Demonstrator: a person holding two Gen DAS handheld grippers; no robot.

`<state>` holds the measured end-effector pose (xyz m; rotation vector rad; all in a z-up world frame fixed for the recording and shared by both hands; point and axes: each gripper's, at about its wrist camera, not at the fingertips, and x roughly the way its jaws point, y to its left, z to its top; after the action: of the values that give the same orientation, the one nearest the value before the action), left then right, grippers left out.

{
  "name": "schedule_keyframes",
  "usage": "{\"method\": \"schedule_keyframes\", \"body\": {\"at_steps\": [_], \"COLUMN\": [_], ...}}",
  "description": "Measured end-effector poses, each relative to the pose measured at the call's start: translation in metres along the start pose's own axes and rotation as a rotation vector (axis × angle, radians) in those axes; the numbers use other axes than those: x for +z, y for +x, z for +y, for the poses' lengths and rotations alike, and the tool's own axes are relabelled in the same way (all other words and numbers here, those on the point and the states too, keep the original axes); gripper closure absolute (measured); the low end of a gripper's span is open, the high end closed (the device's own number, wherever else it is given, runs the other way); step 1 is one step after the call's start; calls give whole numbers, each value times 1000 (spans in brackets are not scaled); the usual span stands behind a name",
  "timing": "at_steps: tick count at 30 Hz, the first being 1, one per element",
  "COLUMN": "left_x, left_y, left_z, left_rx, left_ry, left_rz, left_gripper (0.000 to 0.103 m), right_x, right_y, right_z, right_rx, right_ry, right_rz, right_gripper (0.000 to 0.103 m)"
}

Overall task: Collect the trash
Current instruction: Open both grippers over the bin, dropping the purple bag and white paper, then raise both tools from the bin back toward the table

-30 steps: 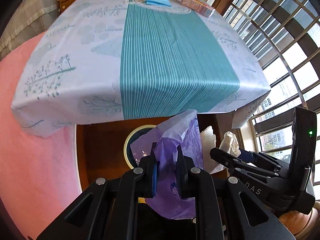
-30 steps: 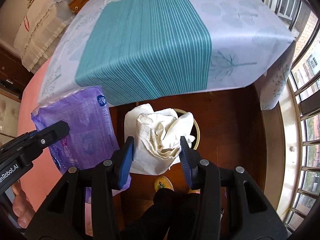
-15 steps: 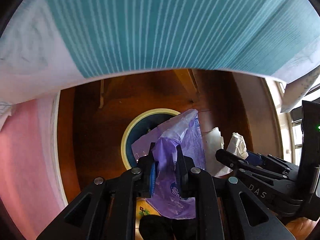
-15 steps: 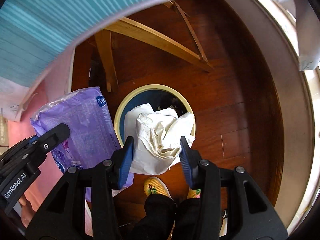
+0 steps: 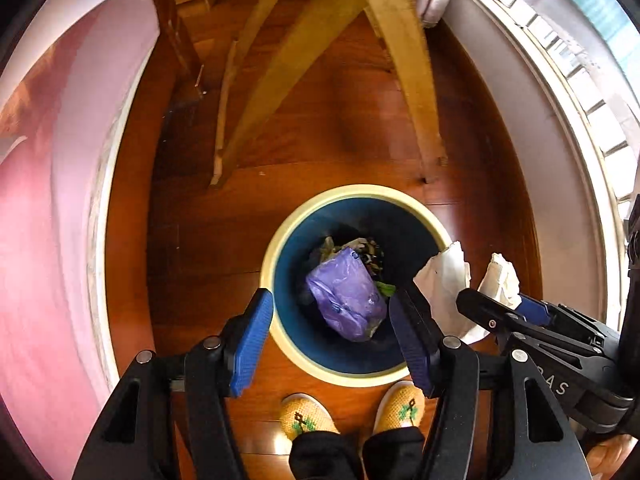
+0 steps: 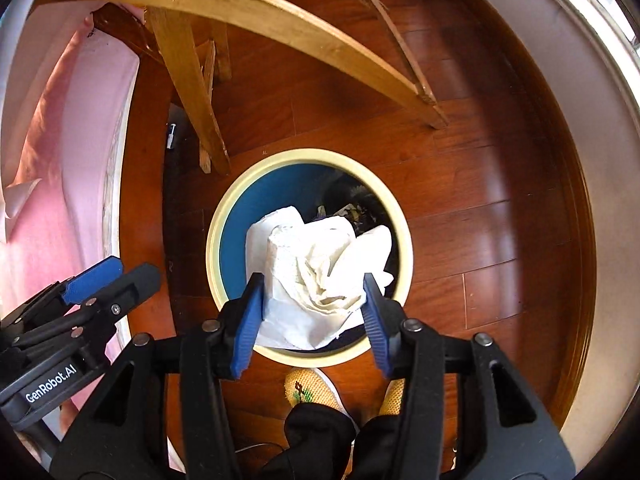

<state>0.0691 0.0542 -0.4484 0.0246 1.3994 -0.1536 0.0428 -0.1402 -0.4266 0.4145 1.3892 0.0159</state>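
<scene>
- The left gripper (image 5: 330, 336) is pointing almost straight down over the waste bin (image 5: 276, 264), its blue pads (image 5: 251, 342) spreading apart with nothing between them.
- The purple plastic wrapper (image 5: 346, 294) is lying loose inside the bin on top of other rubbish, well below the pads. Its long axis is running on a slant from the upper left of the bin's opening toward the lower right, with the knotted end at the top.
- The right gripper (image 6: 310, 300) is also aiming down at the bin (image 6: 224, 216), its jaws easing wider while the crumpled white paper (image 6: 316, 276) is sitting between the pads (image 6: 249, 316), touching both.
- The paper wad is hanging over the near half of the bin's mouth, bulky and roughly as wide as tall, with one rolled corner sticking up toward the far left.
- The bin, blue inside with a cream rim, is standing on the dark wooden floor (image 5: 360, 128) just in front of the person's yellow knitted slippers (image 5: 308, 416) and near the pale wooden table legs (image 5: 412, 64).
</scene>
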Motion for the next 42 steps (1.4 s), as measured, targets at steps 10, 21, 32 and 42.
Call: {"method": "schedule_keyframes", "body": {"at_steps": [10, 21, 32, 42], "left_x": [-9, -6, 11, 17], "left_y": [-18, -90, -231, -362], "left_z": [22, 19, 4, 4], "left_rx": [18, 19, 2, -24], "left_ry": [-46, -67, -43, -16], "left_rz": [-15, -40, -123, -208], "left_gripper": [41, 41, 41, 41], "right_x": [-2, -1, 3, -6], "right_y": [-3, -70, -201, -324], "right_z": [8, 28, 72, 116], "right_rx": [-5, -15, -16, -4], "right_ry": [-14, -4, -32, -76], "right_rz": [-28, -72, -170, -236], "right_gripper": [37, 37, 37, 37]}}
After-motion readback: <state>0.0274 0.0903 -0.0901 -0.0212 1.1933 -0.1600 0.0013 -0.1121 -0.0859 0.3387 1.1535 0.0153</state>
